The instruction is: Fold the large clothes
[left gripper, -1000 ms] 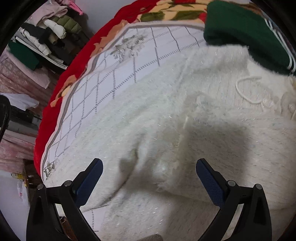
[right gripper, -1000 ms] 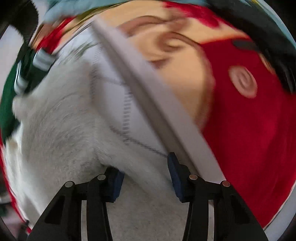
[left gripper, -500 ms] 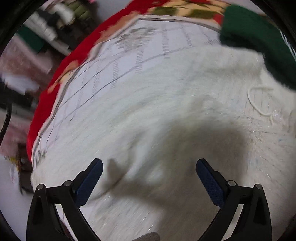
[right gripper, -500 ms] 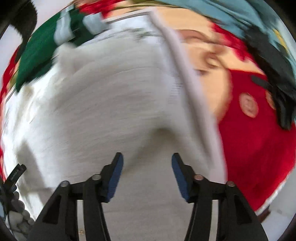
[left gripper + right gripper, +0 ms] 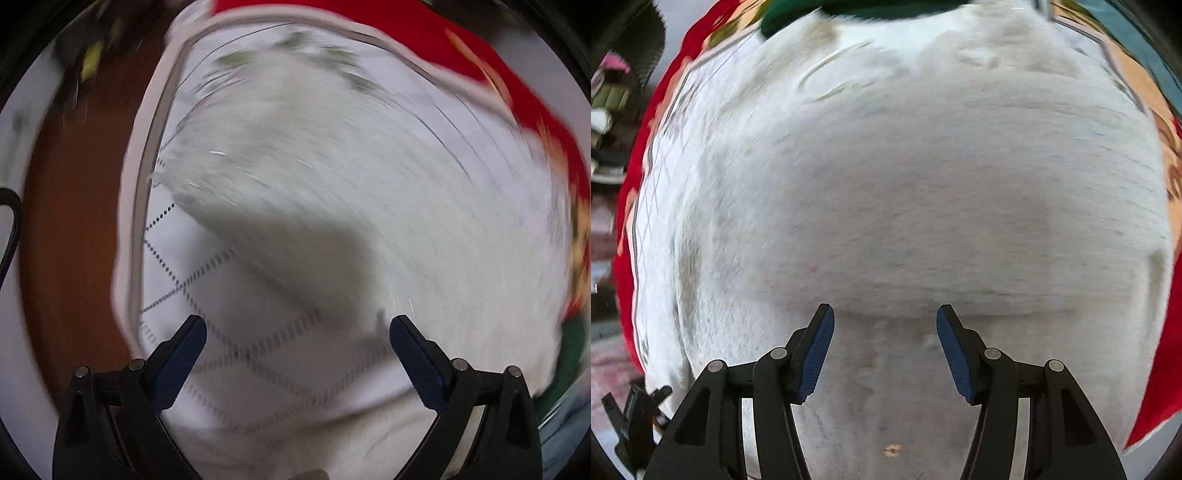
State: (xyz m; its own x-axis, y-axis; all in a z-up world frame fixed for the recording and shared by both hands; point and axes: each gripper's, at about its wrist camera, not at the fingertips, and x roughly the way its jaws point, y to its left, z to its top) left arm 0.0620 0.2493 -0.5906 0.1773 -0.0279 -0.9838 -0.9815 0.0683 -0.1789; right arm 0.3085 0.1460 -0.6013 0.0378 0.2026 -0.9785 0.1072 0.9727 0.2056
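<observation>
White fuzzy garment [image 5: 369, 177] lies ahead and right of the wide-open, just slightly narrowed, empty left gripper [image 5: 298, 343], over bare quilted cover [image 5: 236, 354], whereas the half-open, just-widened, empty right gripper [image 5: 885, 332] hangs directly above the garment's broad middle, hence nearer.

We are holding the left gripper [image 5: 297, 341] wide, having just narrowed it slightly, nothing gripped, white sweater [image 5: 369, 206] blurring ahead of it.
</observation>
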